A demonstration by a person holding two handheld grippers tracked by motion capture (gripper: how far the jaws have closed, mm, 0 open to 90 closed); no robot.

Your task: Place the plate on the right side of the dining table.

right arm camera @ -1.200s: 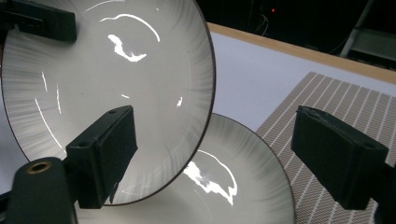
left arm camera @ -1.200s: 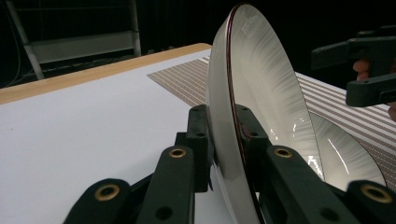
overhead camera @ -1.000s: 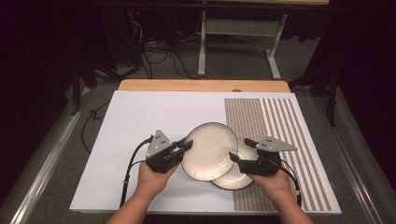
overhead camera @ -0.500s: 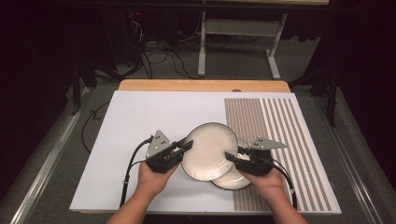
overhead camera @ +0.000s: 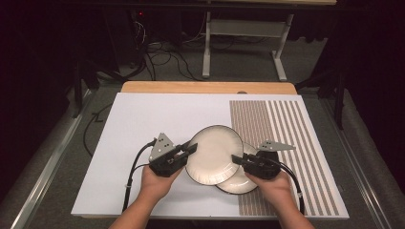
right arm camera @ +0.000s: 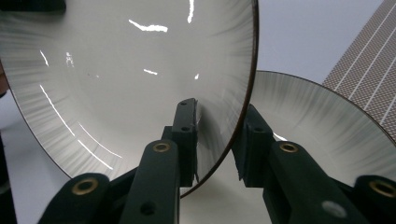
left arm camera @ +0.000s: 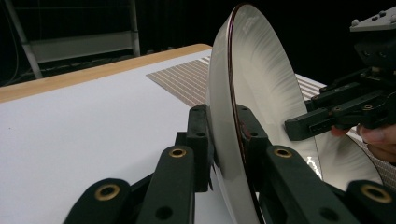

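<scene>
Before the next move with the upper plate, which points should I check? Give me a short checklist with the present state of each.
1. Left gripper clamps the upper plate at its rim: ok.
2. Right gripper has jaws on both sides of the opposite rim: ok; whether it is fully clamped: cannot tell.
3. Upper plate is clear of the lower plate: cannot tell; they overlap in the high view.
4. Lower plate lies flat on the table: ok.
5. Free table surface around the plates: ok.
</scene>
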